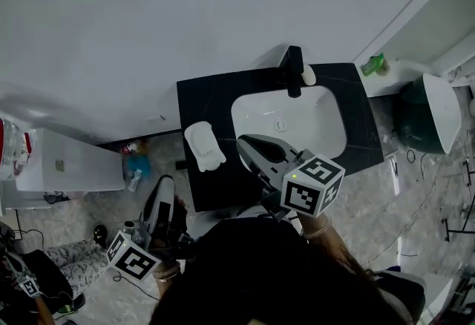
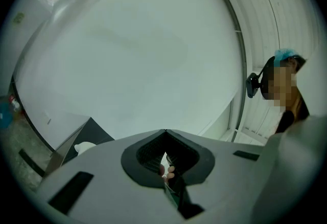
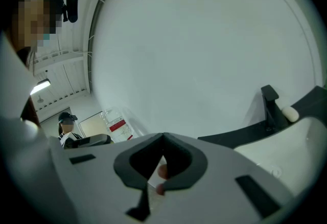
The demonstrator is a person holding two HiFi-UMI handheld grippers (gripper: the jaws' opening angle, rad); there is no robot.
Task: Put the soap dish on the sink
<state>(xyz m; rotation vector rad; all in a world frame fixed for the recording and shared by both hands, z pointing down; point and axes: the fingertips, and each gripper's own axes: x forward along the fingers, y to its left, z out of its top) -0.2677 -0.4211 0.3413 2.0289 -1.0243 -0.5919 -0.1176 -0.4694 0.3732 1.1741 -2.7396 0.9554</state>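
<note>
The white soap dish [image 1: 203,145] lies on the left part of the black countertop [image 1: 204,104], beside the white sink basin [image 1: 326,119] with its black faucet [image 1: 292,70]. My right gripper [image 1: 246,144] hangs shut and empty over the basin's front left edge, a little right of the dish. My left gripper [image 1: 160,201] is shut and empty, low at the left, off the counter's front corner. In the left gripper view the dish [image 2: 84,147] peeks out past the shut jaws [image 2: 165,131]. The right gripper view shows the faucet [image 3: 271,105] and basin [image 3: 294,146] beyond shut jaws [image 3: 163,136].
A small white object [image 1: 308,76] sits next to the faucet. A green bottle [image 1: 375,64] stands on a ledge at the right, above a dark bin with a white lid [image 1: 438,112]. A white cabinet [image 1: 67,164] and blue bottles [image 1: 136,166] are on the floor at the left.
</note>
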